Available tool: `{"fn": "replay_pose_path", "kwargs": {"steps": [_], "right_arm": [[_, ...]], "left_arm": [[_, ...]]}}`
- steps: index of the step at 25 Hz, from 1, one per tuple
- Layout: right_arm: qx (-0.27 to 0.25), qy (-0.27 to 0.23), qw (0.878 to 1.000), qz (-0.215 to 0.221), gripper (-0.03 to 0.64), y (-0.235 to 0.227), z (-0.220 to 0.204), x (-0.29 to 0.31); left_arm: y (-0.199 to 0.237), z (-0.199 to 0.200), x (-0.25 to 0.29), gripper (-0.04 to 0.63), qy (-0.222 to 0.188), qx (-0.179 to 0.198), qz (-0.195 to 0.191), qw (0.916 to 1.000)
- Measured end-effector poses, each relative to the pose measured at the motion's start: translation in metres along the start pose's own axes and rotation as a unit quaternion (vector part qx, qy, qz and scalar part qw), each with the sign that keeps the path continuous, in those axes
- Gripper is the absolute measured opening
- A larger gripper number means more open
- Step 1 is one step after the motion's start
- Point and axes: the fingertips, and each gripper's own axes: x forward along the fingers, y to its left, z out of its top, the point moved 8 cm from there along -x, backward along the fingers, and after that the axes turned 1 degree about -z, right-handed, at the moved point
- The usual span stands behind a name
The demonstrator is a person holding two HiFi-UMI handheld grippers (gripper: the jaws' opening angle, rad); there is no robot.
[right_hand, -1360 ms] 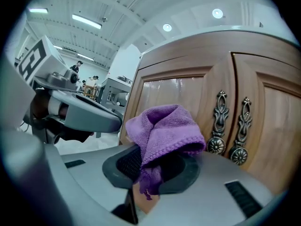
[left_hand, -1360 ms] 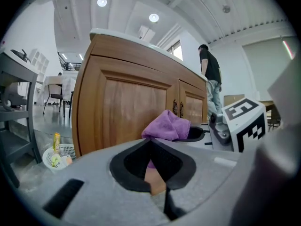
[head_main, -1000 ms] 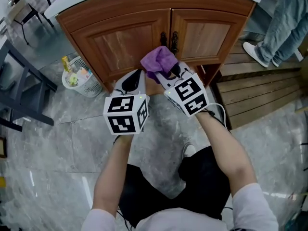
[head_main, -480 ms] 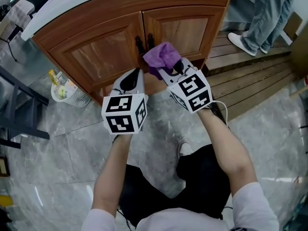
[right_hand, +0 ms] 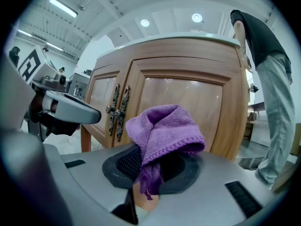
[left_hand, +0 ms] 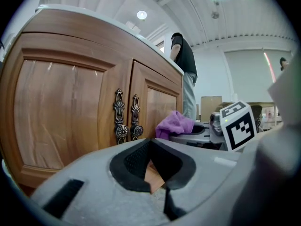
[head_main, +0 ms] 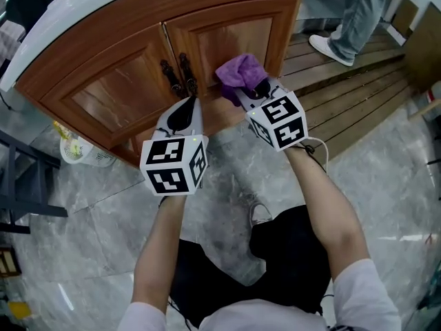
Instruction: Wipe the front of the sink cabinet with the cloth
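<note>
my right gripper (head_main: 255, 94) is clamped on the cloth (head_main: 240, 73), bunched close against the right cabinet door (head_main: 234, 36). left gripper (head_main: 186, 109) closed, empty, near the handles (head_main: 178, 74).

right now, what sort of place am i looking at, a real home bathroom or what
Probably a big hall or test space, not a home: the brown wooden sink cabinet stands on grey marble-look floor tiles, under a high white ribbed ceiling with strip lights.
</note>
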Motion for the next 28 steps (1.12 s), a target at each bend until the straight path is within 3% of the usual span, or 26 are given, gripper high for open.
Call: {"fn": "replay_pose_path", "kwargs": {"steps": [17,24,28], "right_arm": [[0.038,0.033,0.992,-0.118,0.067,-0.092,-0.042,-0.027],[0.025,0.013,0.994,-0.106,0.067,-0.084,-0.027,-0.034],[0.010,-0.029,0.997,-0.068,0.067,-0.058,0.004,-0.034]], "left_arm": [[-0.021,-0.006,0.048,0.005,0.010,-0.003,-0.035,0.9993],[-0.025,-0.002,0.052,0.005,0.006,0.000,-0.035,0.9994],[-0.023,0.006,0.050,0.005,-0.003,0.000,-0.027,0.9996]]}}
